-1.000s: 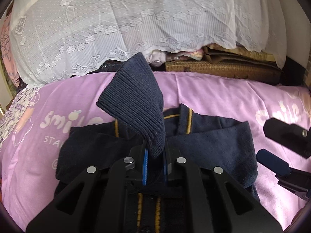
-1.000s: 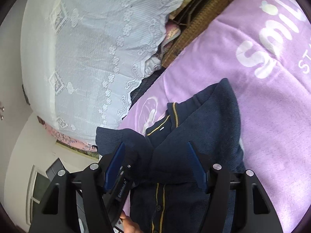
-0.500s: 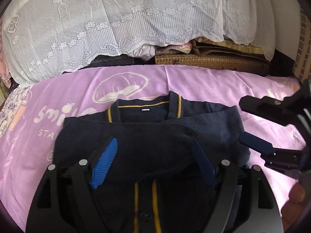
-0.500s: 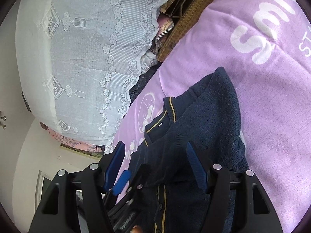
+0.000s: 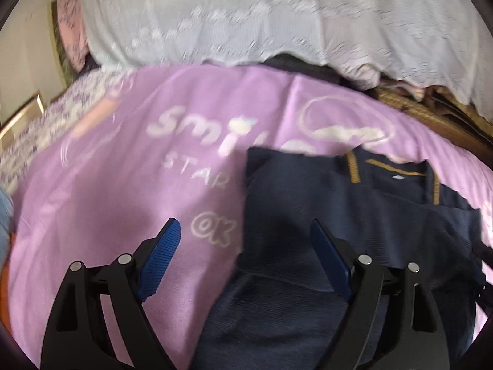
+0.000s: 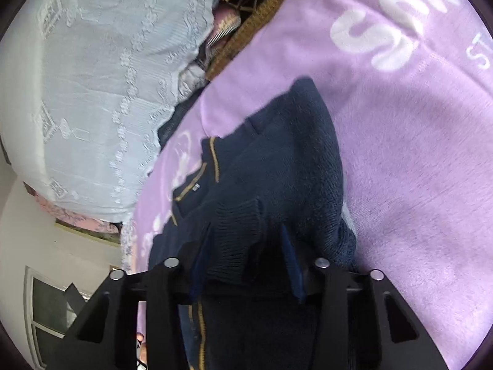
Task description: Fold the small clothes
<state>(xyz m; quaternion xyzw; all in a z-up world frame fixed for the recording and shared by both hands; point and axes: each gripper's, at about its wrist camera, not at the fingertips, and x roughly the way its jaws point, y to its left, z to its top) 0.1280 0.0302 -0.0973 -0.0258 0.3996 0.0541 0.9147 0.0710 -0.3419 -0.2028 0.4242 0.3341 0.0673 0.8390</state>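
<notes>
Right wrist view: navy cardigan (image 6: 286,166) flat on purple blanket (image 6: 416,154), ribbed cuff between closing right hand-held gripper (image 6: 246,262); left hand-held gripper (image 5: 243,257) opening wide, empty, over cardigan's edge.

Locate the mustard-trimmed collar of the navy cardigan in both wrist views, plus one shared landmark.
Left wrist: collar sits right of centre, at the far edge of the navy cardigan, beyond the right finger of the left tool.
Right wrist: collar sits left of centre, view rolled sideways, above the right tool.
Shared landmark: the white "smile" lettering on the purple blanket.
</notes>
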